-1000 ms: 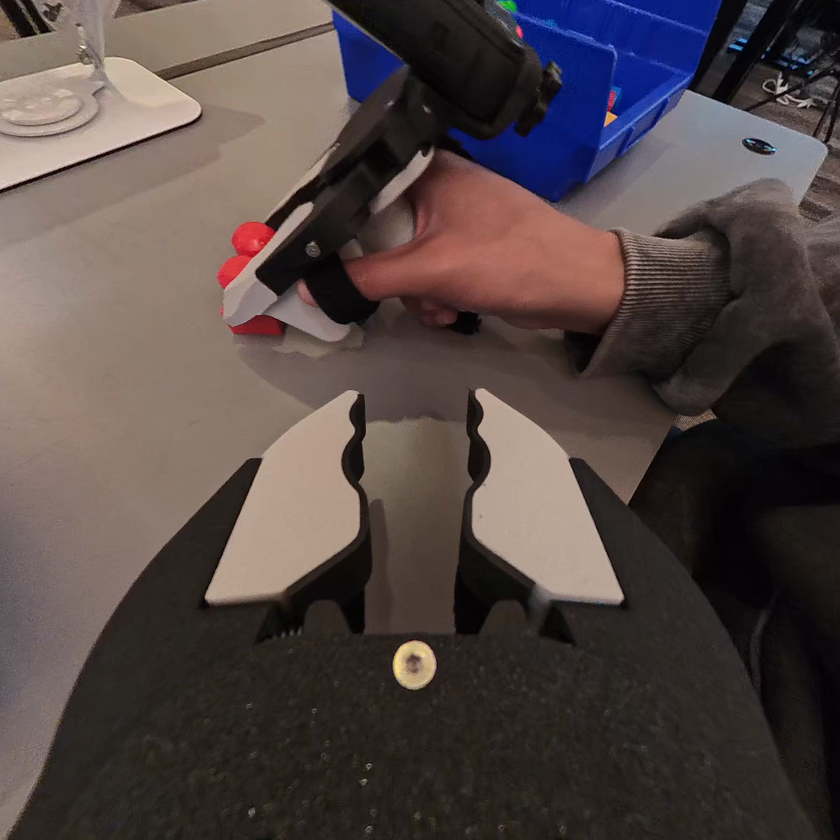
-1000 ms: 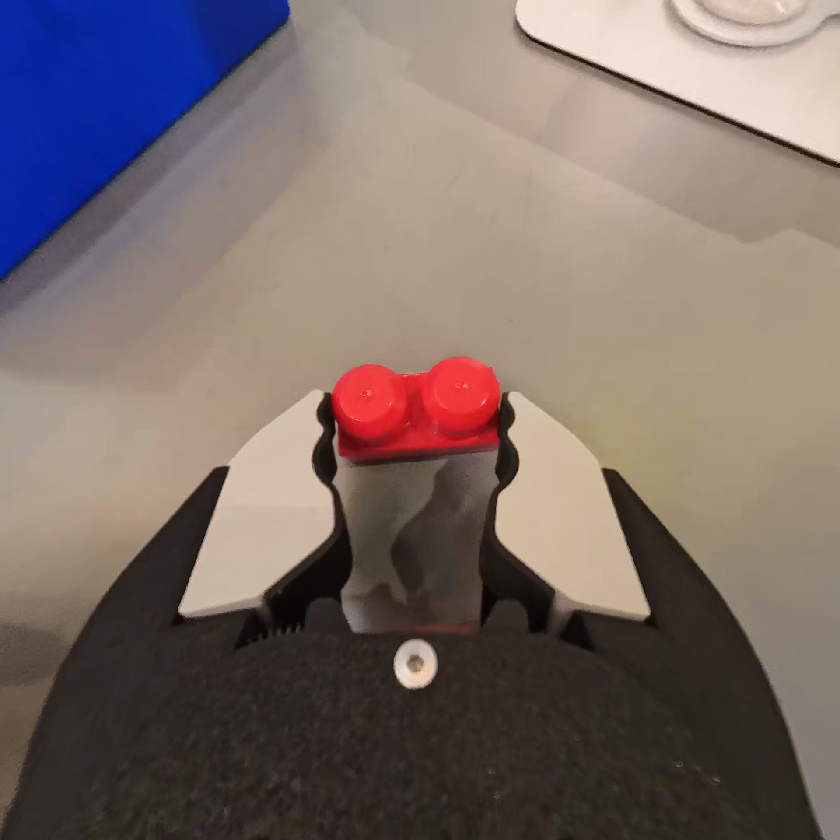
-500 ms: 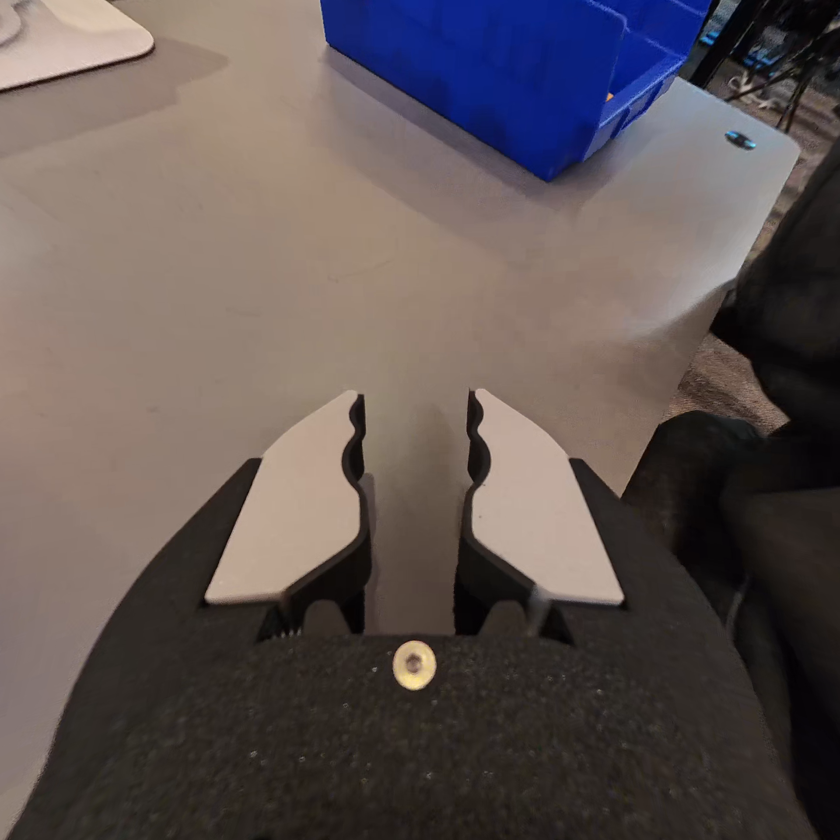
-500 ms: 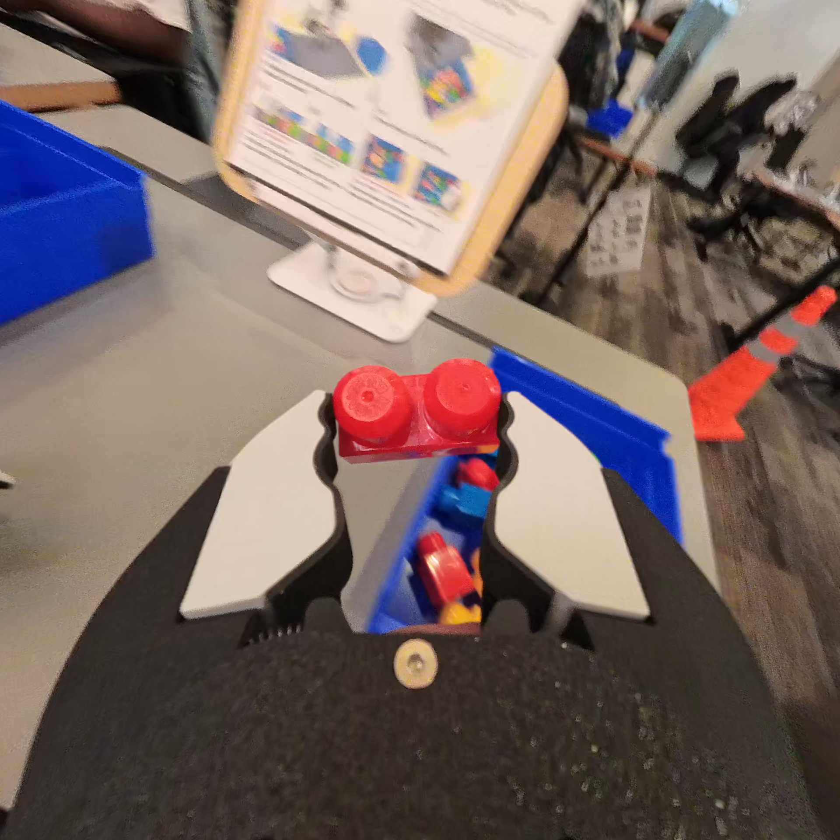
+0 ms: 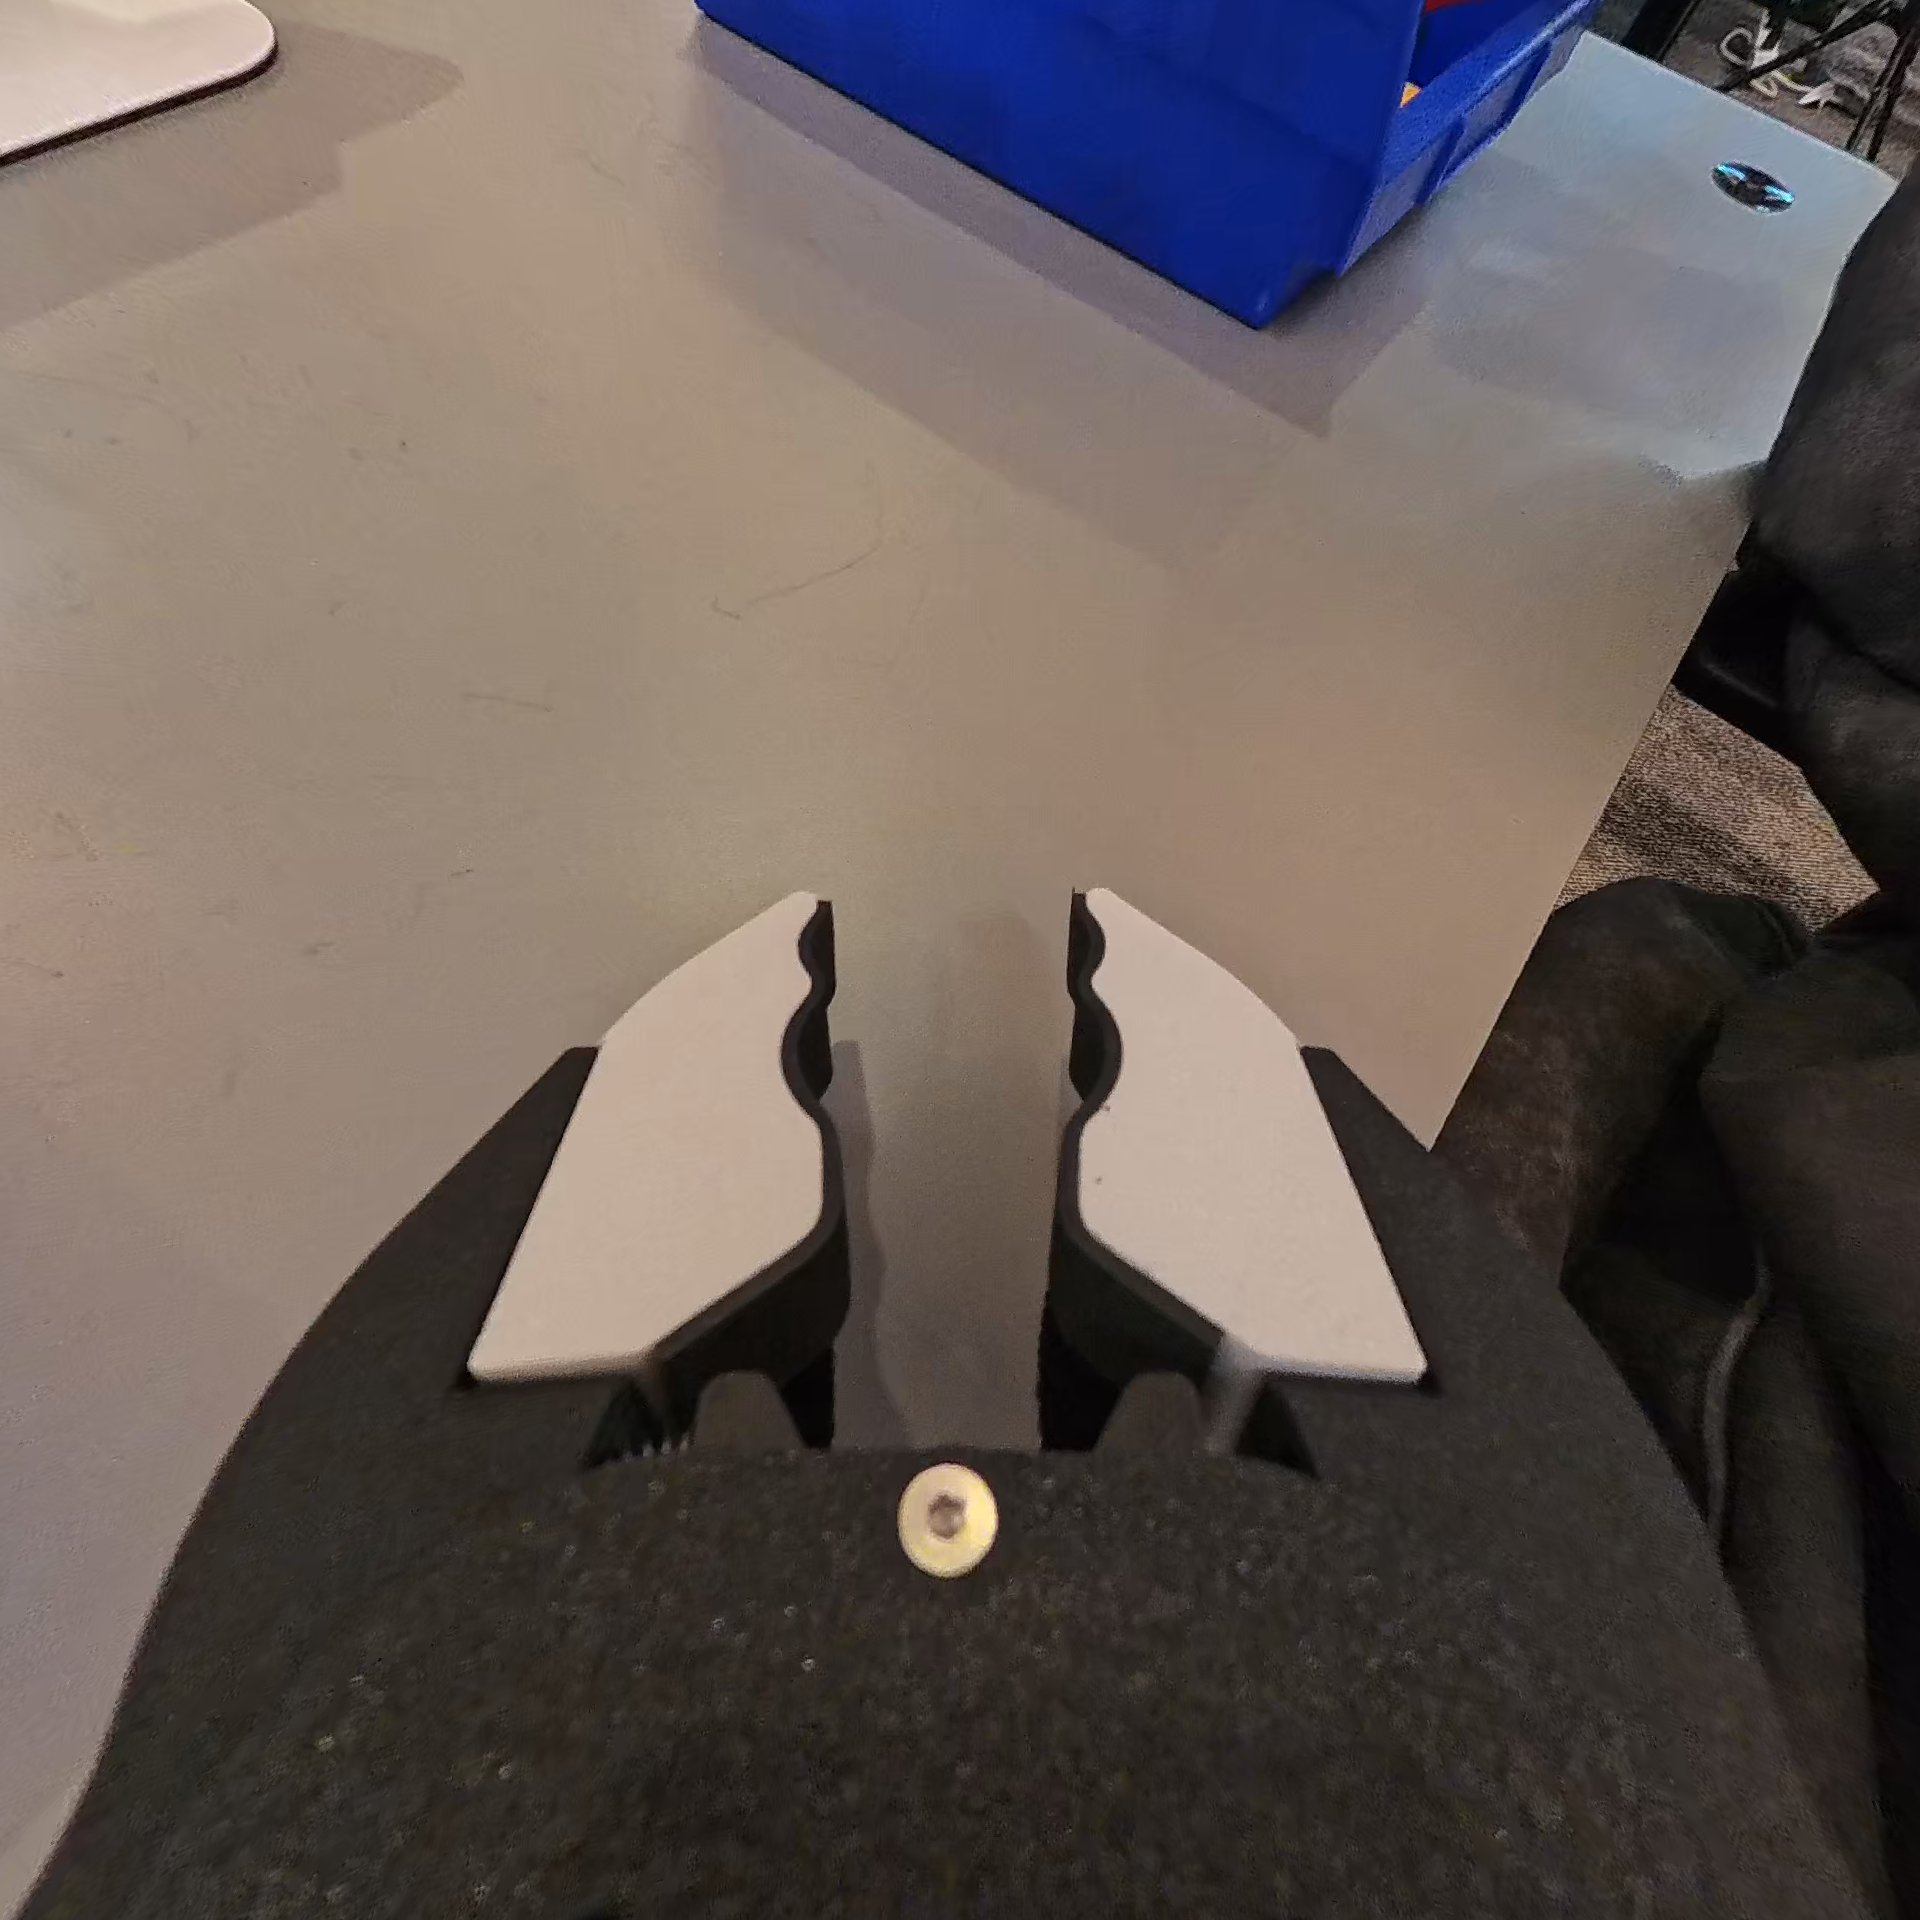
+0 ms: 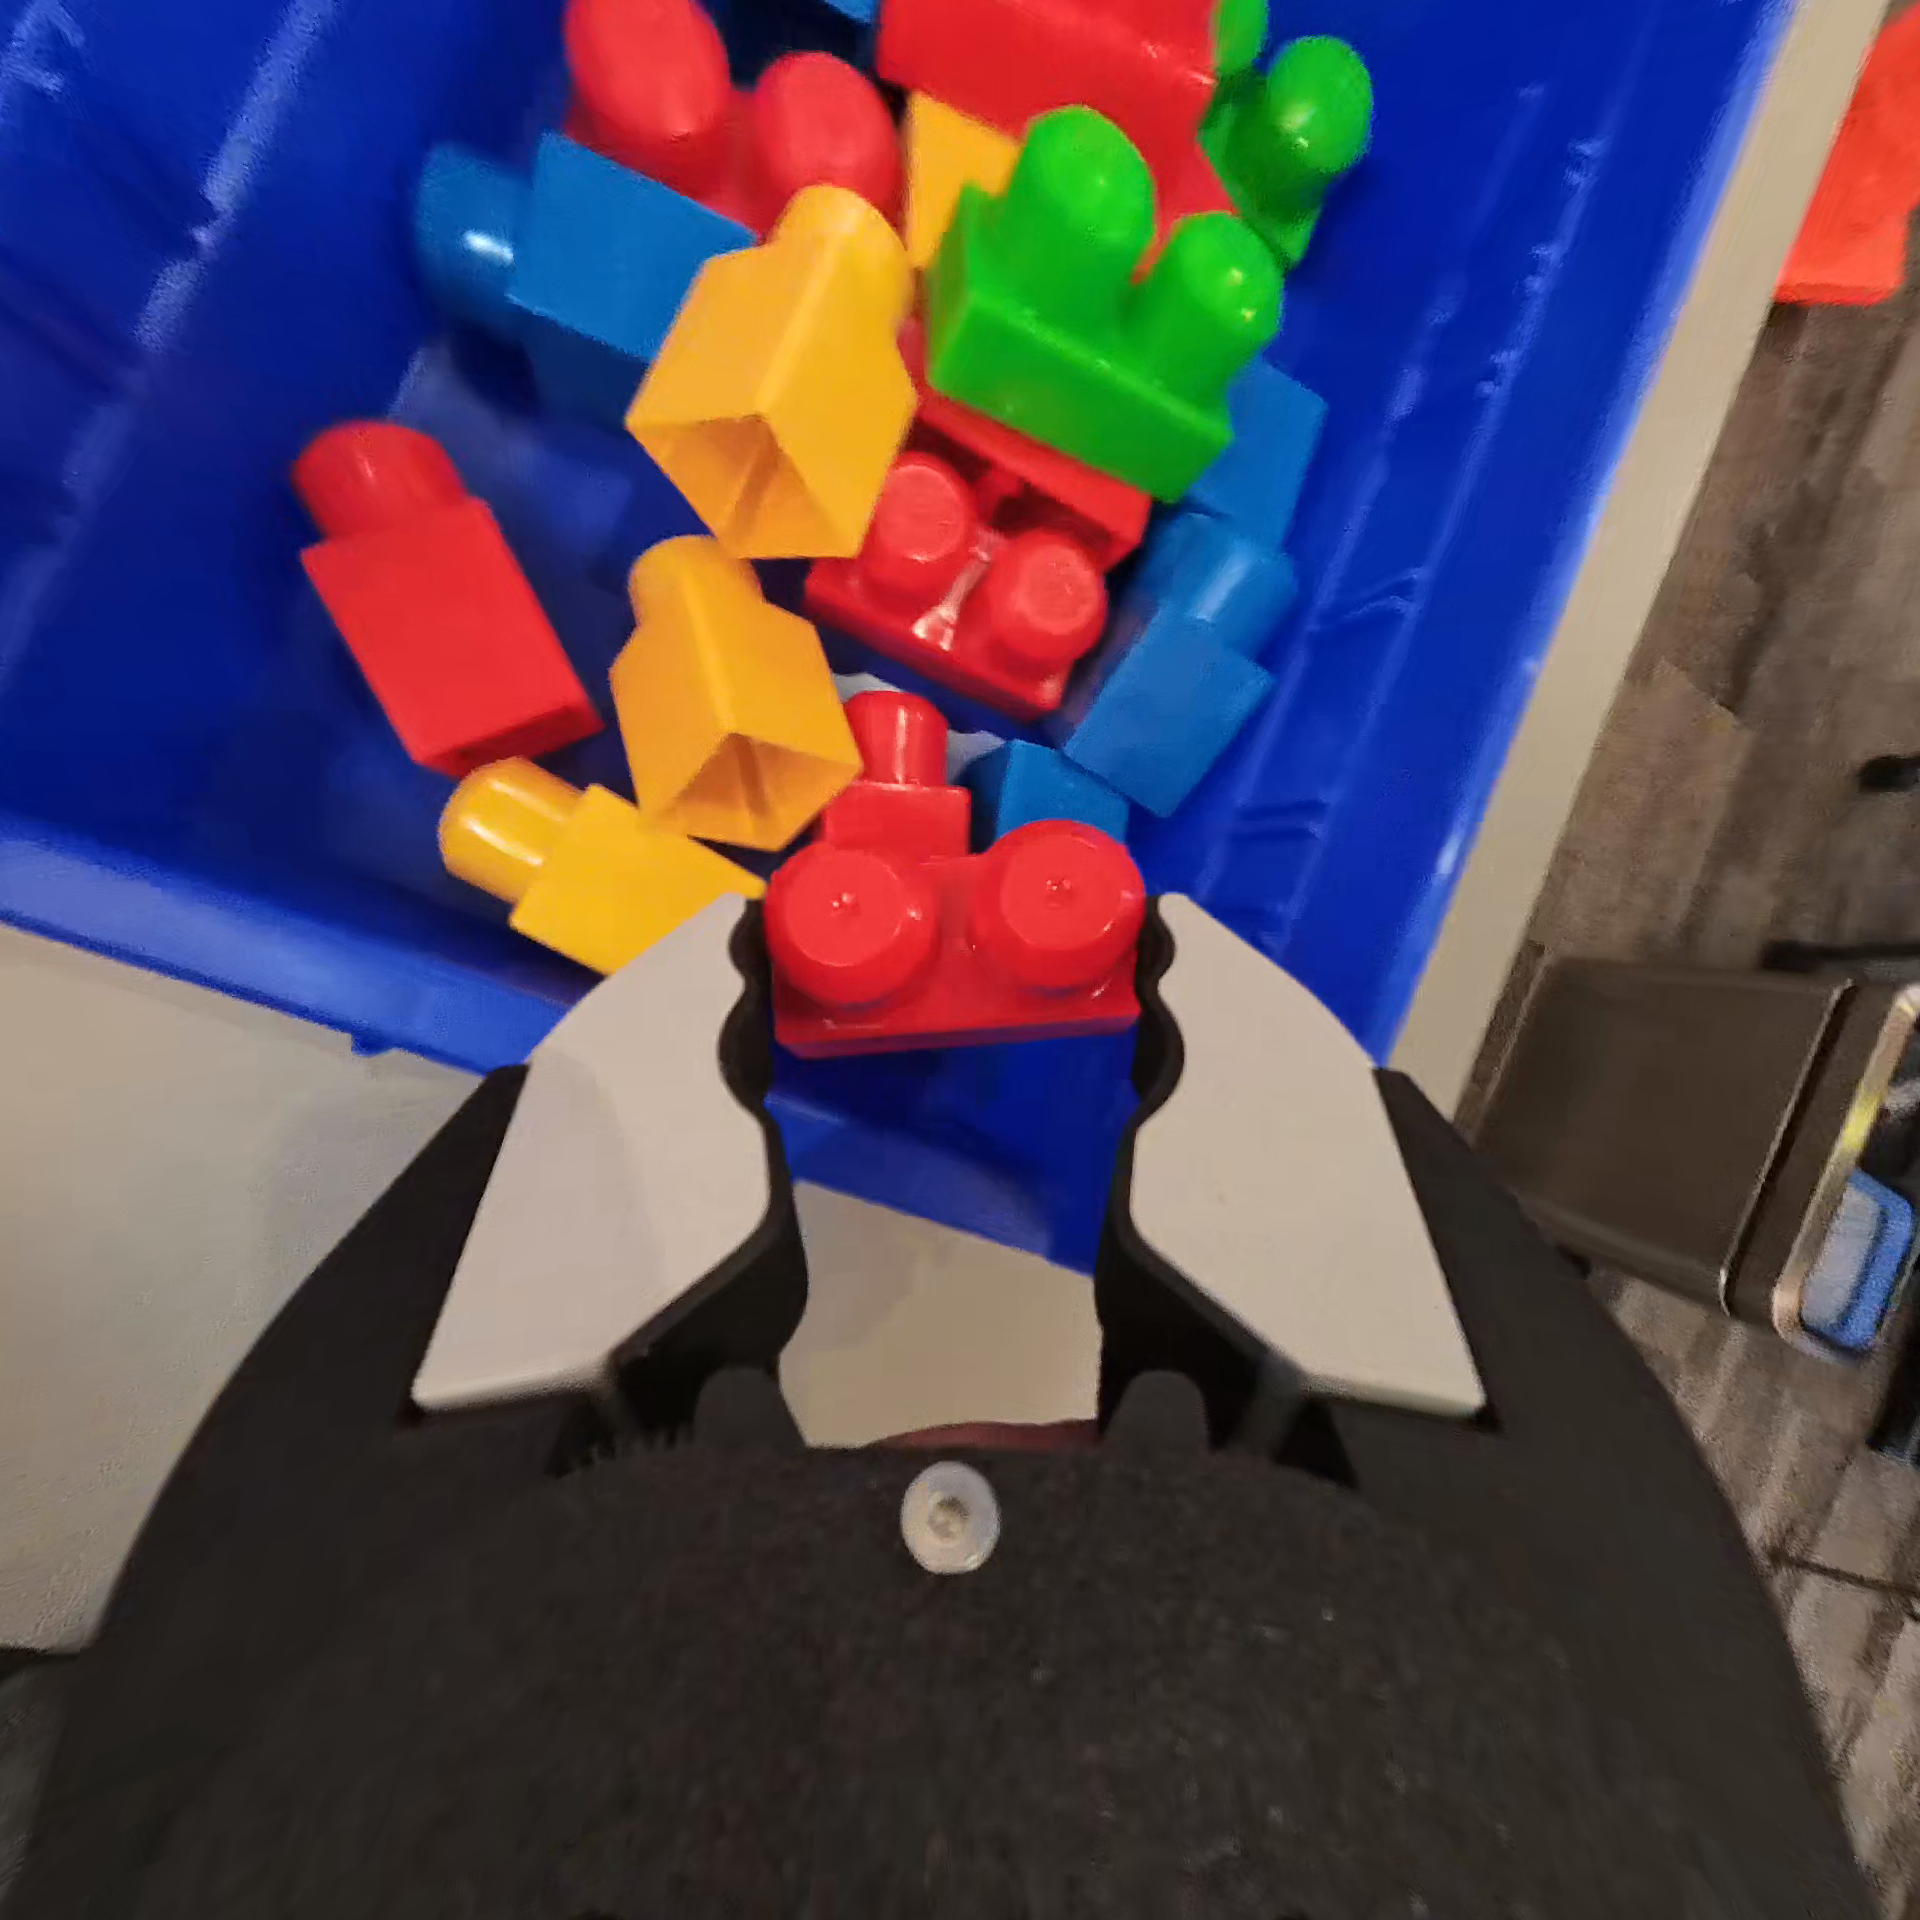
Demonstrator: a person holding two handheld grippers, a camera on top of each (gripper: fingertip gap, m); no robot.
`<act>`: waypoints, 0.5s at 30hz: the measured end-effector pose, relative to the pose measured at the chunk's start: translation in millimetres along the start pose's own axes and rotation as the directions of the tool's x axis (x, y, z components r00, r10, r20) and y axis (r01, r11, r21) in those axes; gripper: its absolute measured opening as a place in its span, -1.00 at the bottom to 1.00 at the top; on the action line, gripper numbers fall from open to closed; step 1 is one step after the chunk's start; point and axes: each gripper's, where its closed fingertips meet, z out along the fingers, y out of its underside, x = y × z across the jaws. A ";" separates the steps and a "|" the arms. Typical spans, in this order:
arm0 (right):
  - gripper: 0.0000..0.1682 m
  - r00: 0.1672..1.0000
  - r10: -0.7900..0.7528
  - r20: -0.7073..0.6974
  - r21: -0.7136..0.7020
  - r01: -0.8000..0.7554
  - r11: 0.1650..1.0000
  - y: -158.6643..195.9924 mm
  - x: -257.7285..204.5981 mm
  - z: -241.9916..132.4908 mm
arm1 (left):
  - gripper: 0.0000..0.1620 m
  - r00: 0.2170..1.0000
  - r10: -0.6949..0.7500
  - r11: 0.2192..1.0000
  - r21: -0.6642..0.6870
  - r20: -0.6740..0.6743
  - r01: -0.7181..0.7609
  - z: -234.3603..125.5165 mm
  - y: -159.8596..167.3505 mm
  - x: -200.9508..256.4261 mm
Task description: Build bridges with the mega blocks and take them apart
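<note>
The blue bin (image 5: pixel 1143 135) is running off the left wrist view's top edge, hiding its contents. In the right wrist view, an orange shape (image 6: pixel 1860 208), perhaps a cone, is blurring at the edge.

Left wrist view: low over grey table (image 5: pixel 520 623), facing blue bin (image 5: pixel 1143 135) beyond. Right wrist view: close above same blue bin (image 6: pixel 156 520), looking down inside.

glossy plastic blocks (image 6: pixel 1081 312), matt grey table (image 5: pixel 623 623)
</note>
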 end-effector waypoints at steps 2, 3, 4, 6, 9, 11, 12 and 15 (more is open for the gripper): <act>-0.19 0.999 -0.002 -0.032 0.033 0.003 0.999 -7.4 2.9 11.4 | -0.47 1.000 -0.003 1.000 -0.003 -0.005 0.003 0.2 0.6 0.4; -0.18 0.999 0.015 -0.043 0.054 -0.012 0.998 -11.3 5.5 16.3 | -0.47 1.000 -0.003 1.000 -0.005 -0.007 0.003 0.3 1.1 0.8; -0.18 0.998 0.038 -0.040 0.077 -0.035 0.996 -14.8 6.7 19.9 | -0.47 1.000 -0.001 1.000 -0.008 -0.007 0.001 0.3 1.6 1.0; -0.15 0.996 0.048 -0.069 0.091 -0.041 0.995 -15.4 13.0 22.5 | -0.47 1.000 0.005 1.000 -0.009 -0.002 -0.005 -0.3 1.5 1.0; -0.12 0.993 0.033 -0.114 0.118 -0.020 0.993 -18.2 20.1 2.9 | -0.47 1.000 0.015 1.000 -0.014 0.006 -0.015 -0.1 2.0 0.1; -0.18 0.985 0.057 -0.165 0.216 -0.020 0.976 -32.8 28.7 -34.4 | -0.47 1.000 0.012 1.000 -0.014 0.006 -0.012 0.4 2.2 -0.2; -0.23 0.984 0.075 -0.163 0.289 -0.025 0.957 -43.3 28.0 -57.0 | -0.47 1.000 0.009 1.000 -0.013 0.006 -0.009 0.4 2.0 -0.5; -0.25 0.994 0.081 -0.074 0.544 -0.028 0.838 -81.2 2.2 -122.1 | -0.44 1.000 -0.009 1.000 0.005 0.008 0.009 -1.4 -1.0 -2.0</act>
